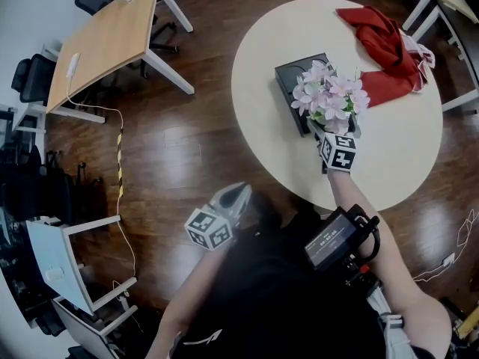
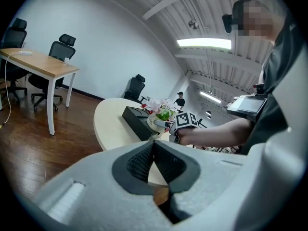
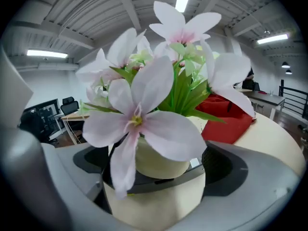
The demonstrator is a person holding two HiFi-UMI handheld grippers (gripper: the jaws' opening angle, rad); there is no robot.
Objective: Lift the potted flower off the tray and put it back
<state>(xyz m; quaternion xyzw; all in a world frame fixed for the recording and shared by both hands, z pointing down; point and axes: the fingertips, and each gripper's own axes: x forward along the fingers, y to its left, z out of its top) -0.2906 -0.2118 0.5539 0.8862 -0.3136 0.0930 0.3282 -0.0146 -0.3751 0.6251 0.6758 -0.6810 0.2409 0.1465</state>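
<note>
The potted flower (image 1: 329,99), pink blooms in a cream pot (image 3: 159,162), stands at the near right end of the black tray (image 1: 296,81) on the round table. Whether it rests on the tray I cannot tell. My right gripper (image 1: 329,131) reaches in from the near side and stands open. The pot sits between its two dark pads (image 3: 226,170), with a slim gap on each side. My left gripper (image 1: 238,194) hangs off the table's near left edge, shut and empty. In the left gripper view its jaws (image 2: 154,143) meet, and the flower (image 2: 161,110) and tray (image 2: 137,119) lie beyond.
A red cloth (image 1: 385,54) lies on the far right of the cream table (image 1: 389,163), behind the pot (image 3: 226,121). A wooden desk (image 1: 105,40) with office chairs stands to the far left. A cable runs across the wooden floor.
</note>
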